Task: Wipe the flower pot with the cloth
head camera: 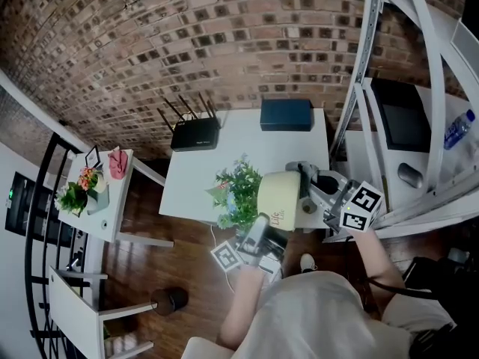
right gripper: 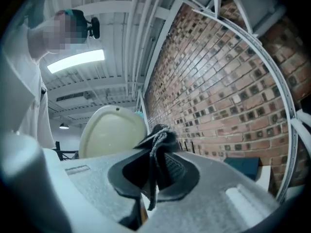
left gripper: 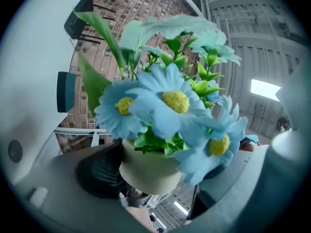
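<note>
Worktop (head camera: pixel 224 163): router (head camera: pixel 194 133) at back left, box (head camera: pixel 286 114) at back right.
Flower pot (head camera: pixel 278 193): tipped over the worktop's near right edge, between left tool (head camera: pixel 260 229) and right tool (head camera: pixel 303 173).
Cloth (right gripper: pixel 158 140): in the right tool's jaws, near the pot's underside.

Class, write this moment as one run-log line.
left gripper: shut on flower pot | right gripper: shut on cloth | cloth: near pot base

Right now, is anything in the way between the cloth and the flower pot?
Nothing I can see. The right gripper pinches the dark cloth in its jaws, and the flower pot shows its cream bottom just past it, with nothing between. The left gripper holds the pot tilted.
</note>
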`<state>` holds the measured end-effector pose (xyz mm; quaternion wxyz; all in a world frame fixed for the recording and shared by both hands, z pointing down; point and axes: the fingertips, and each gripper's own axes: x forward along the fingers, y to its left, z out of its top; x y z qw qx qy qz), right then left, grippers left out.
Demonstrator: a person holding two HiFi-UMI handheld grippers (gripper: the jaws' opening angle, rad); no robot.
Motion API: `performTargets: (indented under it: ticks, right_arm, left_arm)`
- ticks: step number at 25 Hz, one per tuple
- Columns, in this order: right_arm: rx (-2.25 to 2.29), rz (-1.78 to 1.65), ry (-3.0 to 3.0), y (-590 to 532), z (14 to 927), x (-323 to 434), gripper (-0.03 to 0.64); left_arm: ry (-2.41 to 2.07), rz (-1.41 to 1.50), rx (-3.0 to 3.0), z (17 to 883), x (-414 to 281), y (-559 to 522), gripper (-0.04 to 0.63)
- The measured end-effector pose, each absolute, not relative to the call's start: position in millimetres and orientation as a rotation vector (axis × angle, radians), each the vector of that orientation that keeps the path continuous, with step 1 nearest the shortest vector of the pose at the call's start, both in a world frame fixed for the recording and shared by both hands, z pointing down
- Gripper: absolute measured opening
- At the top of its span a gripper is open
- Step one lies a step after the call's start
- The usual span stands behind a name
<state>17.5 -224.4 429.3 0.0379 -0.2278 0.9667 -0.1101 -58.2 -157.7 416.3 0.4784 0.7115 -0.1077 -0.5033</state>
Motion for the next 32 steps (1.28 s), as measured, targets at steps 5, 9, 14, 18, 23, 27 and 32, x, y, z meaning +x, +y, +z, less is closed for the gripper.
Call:
performTargets:
  ticks: [5, 9, 14, 18, 23, 27, 32]
  right_arm:
    - [-0.604, -0.476, 3.056, -184.5, 470.4, -6.9, 0.0]
    - [-0.457, -0.435, 3.132, -147.9, 469.9, -28.0, 0.0]
    - [-0.397, -0.304, 3.061, -134.5, 420.1, -26.1, 0.0]
    - [-0.427, -0.173, 2.958, -150.3, 371.0, -13.9, 0.0]
    - [-0.621, -0.17, 2.862, -199.7, 359.2, 3.9, 0.0]
    - [-0.648, -0.356, 2.873, -205.9, 397.0, 3.2, 0.0]
    - [-0.553, -0.513, 2.932, -162.8, 435.2, -12.5, 0.0]
  left_arm:
    - [-0.323, -1.271, 1.731, 412.8, -76.8, -171.1, 0.456]
    - [-0.416, -1.235, 1.77, 420.2, -89.0, -183.5, 0.456]
    - [-0.428, -1.233, 1.785, 425.2, -95.8, -185.0, 0.454]
    - [-0.381, -1.199, 1.829, 422.0, -85.2, -174.0, 0.455]
    - [-0.3, -1.18, 1.827, 418.8, -68.4, -159.8, 0.454]
    - [-0.265, -1.226, 1.78, 412.1, -69.2, -159.7, 0.453]
    - [-0.384, -1.199, 1.796, 422.0, -84.2, -176.1, 0.453]
